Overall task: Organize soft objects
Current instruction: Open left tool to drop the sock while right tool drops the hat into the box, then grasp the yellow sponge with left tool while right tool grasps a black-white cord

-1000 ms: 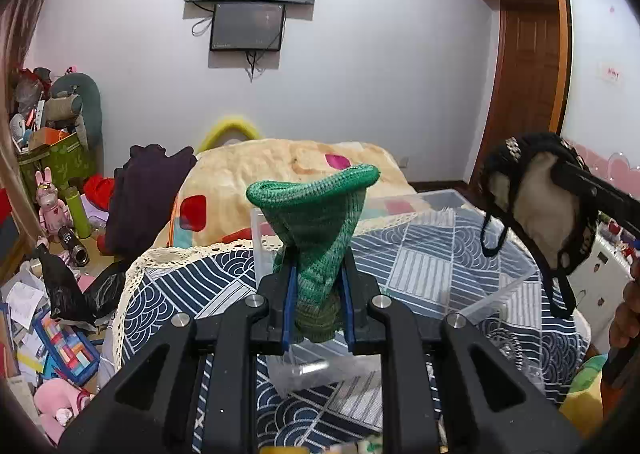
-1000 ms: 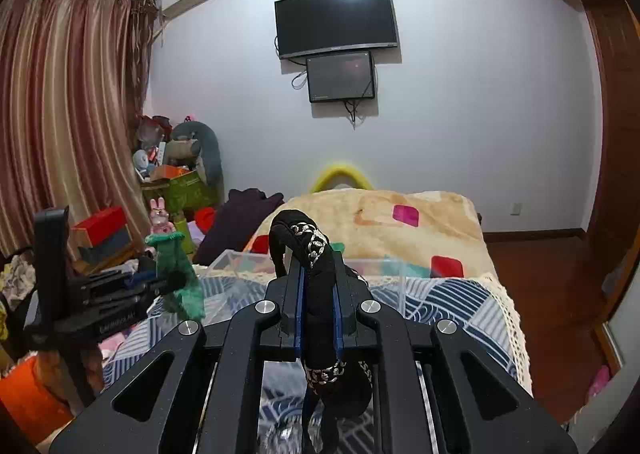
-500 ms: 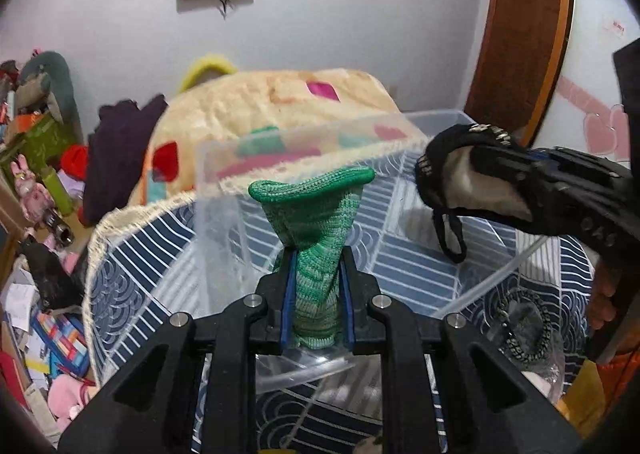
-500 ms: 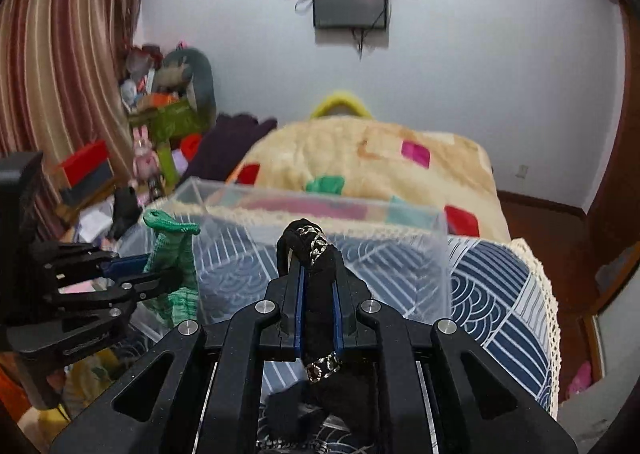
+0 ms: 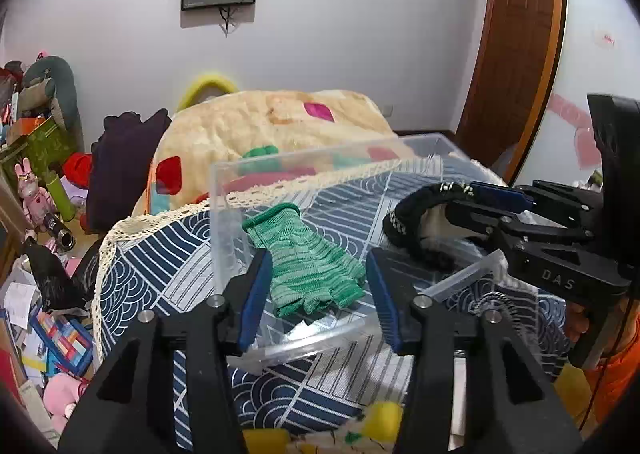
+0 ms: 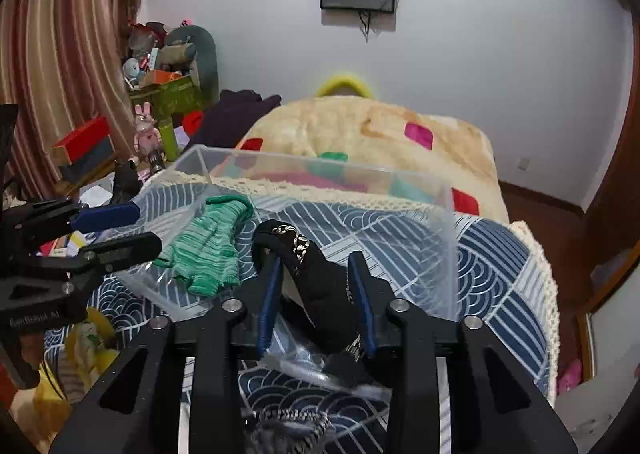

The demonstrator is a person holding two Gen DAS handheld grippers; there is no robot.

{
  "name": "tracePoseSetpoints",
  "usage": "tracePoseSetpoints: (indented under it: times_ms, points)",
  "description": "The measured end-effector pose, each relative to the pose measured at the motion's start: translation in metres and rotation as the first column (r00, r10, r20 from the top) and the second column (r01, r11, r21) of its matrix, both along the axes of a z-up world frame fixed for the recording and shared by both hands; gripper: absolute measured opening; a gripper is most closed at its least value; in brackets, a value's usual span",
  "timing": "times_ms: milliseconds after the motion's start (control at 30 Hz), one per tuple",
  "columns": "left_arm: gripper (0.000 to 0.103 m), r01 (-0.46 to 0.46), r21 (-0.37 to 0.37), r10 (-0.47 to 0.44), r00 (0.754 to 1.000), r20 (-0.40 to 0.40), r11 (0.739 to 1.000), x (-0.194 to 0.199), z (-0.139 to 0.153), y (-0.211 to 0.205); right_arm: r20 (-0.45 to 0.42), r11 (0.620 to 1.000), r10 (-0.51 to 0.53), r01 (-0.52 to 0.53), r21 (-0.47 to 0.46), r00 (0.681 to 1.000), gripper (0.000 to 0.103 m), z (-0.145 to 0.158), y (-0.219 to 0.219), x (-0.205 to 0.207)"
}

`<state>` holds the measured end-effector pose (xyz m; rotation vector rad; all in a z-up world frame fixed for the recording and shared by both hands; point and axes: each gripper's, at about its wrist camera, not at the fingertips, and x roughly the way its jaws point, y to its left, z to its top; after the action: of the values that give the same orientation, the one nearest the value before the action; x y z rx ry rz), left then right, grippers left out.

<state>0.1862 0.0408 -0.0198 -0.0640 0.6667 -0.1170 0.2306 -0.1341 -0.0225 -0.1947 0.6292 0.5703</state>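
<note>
A green knitted glove [image 5: 310, 266] lies on the floor of a clear plastic box [image 5: 304, 158], also seen in the right wrist view [image 6: 208, 244]. My left gripper [image 5: 318, 294] is open just behind the glove, at the box's near wall. A black soft item with a silver chain [image 6: 308, 266] sits between the fingers of my right gripper [image 6: 316, 294], which is open over the box's near right side. That item shows in the left wrist view [image 5: 416, 222] too.
The box [image 6: 448, 238] stands on a blue patterned cloth with a lace edge [image 5: 160, 254]. A cream blanket [image 5: 276, 122] lies behind. Toys and clutter [image 5: 36, 214] crowd the floor at left. A wooden door [image 5: 516, 54] is at right.
My left gripper opened and let the green glove drop into the box. My right gripper came lower over the box and opened around the black item.
</note>
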Motion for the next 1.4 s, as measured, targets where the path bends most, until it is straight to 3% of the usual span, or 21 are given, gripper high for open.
tracePoseSetpoints:
  times_ms: [167,333,467,667,967,1167,1333,1400]
  points:
    - [0.055,-0.007,-0.027,0.008,0.999,0.04,1.0,-0.016,0.016,0.006,0.054,1.0,0.003,-0.004,0.015,0.999,0.053,0.017,-0.006,-0.011]
    - [0.058,-0.027,-0.044,0.03,0.996,0.084,0.999,-0.036,0.029,0.013,0.094,0.999,0.003,-0.008,0.053,0.996,0.054,0.03,-0.01,-0.024]
    - [0.065,-0.045,-0.062,0.052,0.992,0.116,0.997,-0.056,0.029,0.02,0.123,0.996,-0.002,-0.009,0.089,0.992,0.064,0.032,-0.018,-0.043]
    - [0.065,-0.083,-0.035,0.086,0.991,0.098,0.996,-0.08,0.011,0.026,0.102,0.99,0.013,-0.027,0.136,0.995,0.064,0.017,-0.027,-0.069]
    - [0.065,-0.087,-0.039,0.087,0.996,-0.011,0.995,-0.106,-0.038,0.031,0.062,0.996,-0.003,-0.003,0.087,0.998,0.064,-0.019,-0.032,-0.086]
    - [0.065,-0.092,-0.013,0.091,0.993,-0.072,0.996,-0.111,-0.069,0.03,-0.02,0.997,-0.006,0.008,0.08,1.0,0.064,-0.045,-0.033,-0.081]
    - [0.065,-0.107,-0.019,0.105,0.99,-0.091,0.994,-0.113,-0.084,0.031,-0.027,0.998,-0.014,0.016,0.061,1.0,0.064,-0.055,-0.029,-0.08]
    - [0.063,-0.113,-0.037,0.109,0.99,-0.094,0.993,-0.114,-0.087,0.033,-0.026,0.998,-0.007,0.009,0.055,1.0,0.06,-0.055,-0.027,-0.081]
